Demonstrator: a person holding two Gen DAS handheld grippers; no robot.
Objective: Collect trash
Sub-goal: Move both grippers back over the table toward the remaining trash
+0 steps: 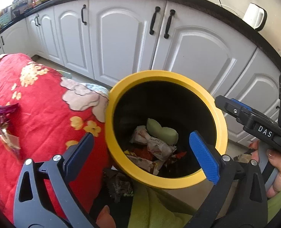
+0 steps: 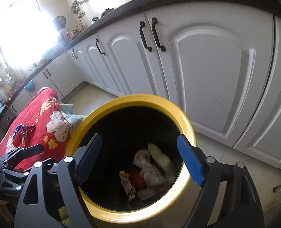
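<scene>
A bin with a yellow rim (image 1: 159, 75) (image 2: 132, 97) and a black inside stands beside a surface covered in a red floral cloth (image 1: 45, 104) (image 2: 39, 114). Inside lie a pale green piece (image 1: 163, 131) (image 2: 160, 157) and crumpled wrappers (image 1: 151, 142) (image 2: 150, 171). My left gripper (image 1: 142, 134) hangs open over the bin's near rim with nothing between its fingers. My right gripper (image 2: 138, 136) is open above the bin's mouth, also with nothing in it. More shiny wrappers (image 1: 1, 117) (image 2: 24, 131) lie on the red cloth to the left.
White cabinet doors (image 1: 121, 38) (image 2: 216, 66) with black handles run behind the bin under a dark countertop. A white kettle (image 1: 254, 17) stands on it. A dark crumpled wrapper (image 1: 121, 186) lies below the bin, next to yellow-green fabric (image 1: 150, 205). A hand (image 1: 277, 167) holds the right gripper's handle.
</scene>
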